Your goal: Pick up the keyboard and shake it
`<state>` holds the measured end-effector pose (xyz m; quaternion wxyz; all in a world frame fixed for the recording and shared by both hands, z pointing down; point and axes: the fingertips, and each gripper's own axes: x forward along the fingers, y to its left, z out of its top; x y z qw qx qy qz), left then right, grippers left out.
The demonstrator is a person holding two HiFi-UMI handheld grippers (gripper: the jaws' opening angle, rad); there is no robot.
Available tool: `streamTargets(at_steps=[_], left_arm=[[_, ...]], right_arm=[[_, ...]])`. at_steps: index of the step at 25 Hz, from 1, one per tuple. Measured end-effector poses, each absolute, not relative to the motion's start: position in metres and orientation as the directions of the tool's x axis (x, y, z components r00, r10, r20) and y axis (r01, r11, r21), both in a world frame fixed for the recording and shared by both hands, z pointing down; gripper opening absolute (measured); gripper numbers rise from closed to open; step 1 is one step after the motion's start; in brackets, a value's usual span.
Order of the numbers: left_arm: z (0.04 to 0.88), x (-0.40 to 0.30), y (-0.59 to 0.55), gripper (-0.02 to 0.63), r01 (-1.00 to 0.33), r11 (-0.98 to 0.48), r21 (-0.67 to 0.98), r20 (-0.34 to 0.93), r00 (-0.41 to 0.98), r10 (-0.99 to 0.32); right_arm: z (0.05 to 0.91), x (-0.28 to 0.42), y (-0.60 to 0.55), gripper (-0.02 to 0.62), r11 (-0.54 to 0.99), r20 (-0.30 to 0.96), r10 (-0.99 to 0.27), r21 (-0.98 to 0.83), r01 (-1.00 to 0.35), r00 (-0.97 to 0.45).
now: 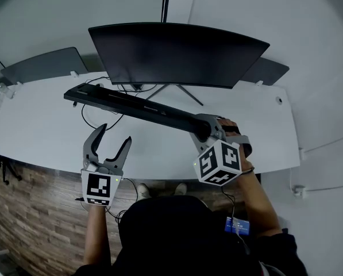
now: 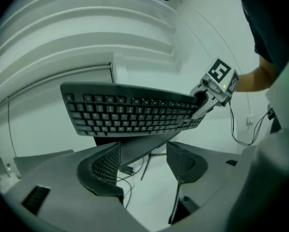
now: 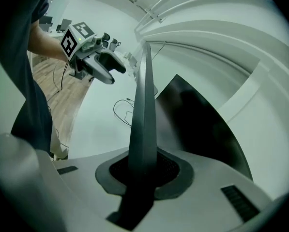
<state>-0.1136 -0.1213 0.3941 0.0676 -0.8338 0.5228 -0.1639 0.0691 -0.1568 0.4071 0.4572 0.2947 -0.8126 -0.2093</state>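
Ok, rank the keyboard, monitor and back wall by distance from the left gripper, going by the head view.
1. keyboard, held up just ahead of the left gripper.
2. monitor, behind the keyboard.
3. back wall, behind the monitor.

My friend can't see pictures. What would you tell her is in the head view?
The right claw grips one end of a long black keyboard, holding it in the air over a white desk. The left claw hangs open and empty beside it, and a big dark monitor stands behind.
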Motion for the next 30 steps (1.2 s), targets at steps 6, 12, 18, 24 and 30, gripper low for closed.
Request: streamTargets(at_steps=[6, 12, 18, 24, 30], left_arm=[[0.388, -0.094, -0.124, 0.299, -0.827, -0.56, 0.048, 0.109, 0.561, -0.82], [0.373, -0.088, -0.127, 0.299, -0.782, -0.615, 0.097, 0.031, 0.62, -0.784], [0.369, -0.078, -0.136, 0.305, -0.736, -0.654, 0.175, -0.018, 0.662, -0.749], [0.331, -0.081, -0.131, 0.311, -0.645, -0.722, 0.25, -0.184, 0.701, -0.689], [0.292, -0.078, -0.12, 0.311, -0.531, -0.793, 0.298, -0.347, 0.713, -0.609]], right_arm=[[0.396, 0.063, -0.147, 0.083, 0.765, 0.598, -0.642, 0.547, -0.341, -0.48], [0.387, 0.051, -0.13, 0.081, 0.813, 0.571, -0.582, 0.433, -0.39, -0.579], [0.378, 0.048, -0.117, 0.08, 0.857, 0.535, -0.515, 0.313, -0.409, -0.67], [0.361, 0.034, -0.092, 0.08, 0.913, 0.471, -0.405, 0.16, -0.375, -0.784], [0.347, 0.028, -0.073, 0.08, 0.954, 0.378, -0.288, 0.034, -0.297, -0.88]])
